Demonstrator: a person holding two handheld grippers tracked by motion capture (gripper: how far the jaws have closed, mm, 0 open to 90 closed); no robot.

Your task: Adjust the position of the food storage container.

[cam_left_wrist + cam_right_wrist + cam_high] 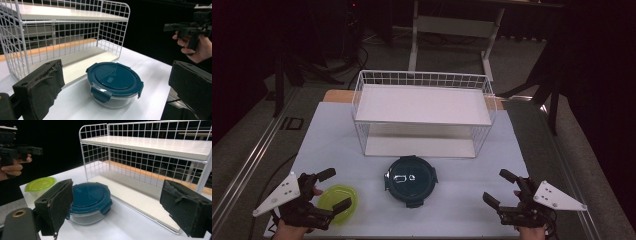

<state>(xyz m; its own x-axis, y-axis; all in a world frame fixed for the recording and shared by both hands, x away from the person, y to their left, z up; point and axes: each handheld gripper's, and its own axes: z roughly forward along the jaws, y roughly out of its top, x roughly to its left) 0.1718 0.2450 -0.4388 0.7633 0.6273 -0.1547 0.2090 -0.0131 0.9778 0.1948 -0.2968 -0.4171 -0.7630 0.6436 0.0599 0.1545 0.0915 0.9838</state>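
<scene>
Plainly spread wide and empty, both left gripper [333, 190] and right gripper [496, 186]; risks nudging yellow-lidded container [338, 202] beneath left jaws.

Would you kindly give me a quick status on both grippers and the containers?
Left gripper and right gripper open, empty. Teal-lidded container and green-lidded container on table, before wire rack. Path unobstructed.

- Round glass container [410, 181] with a dark teal clip-on lid, shut and upright, sits mid-table, near side.
- Lime-green lidded container [338, 203], upright, sits at near left.
</scene>
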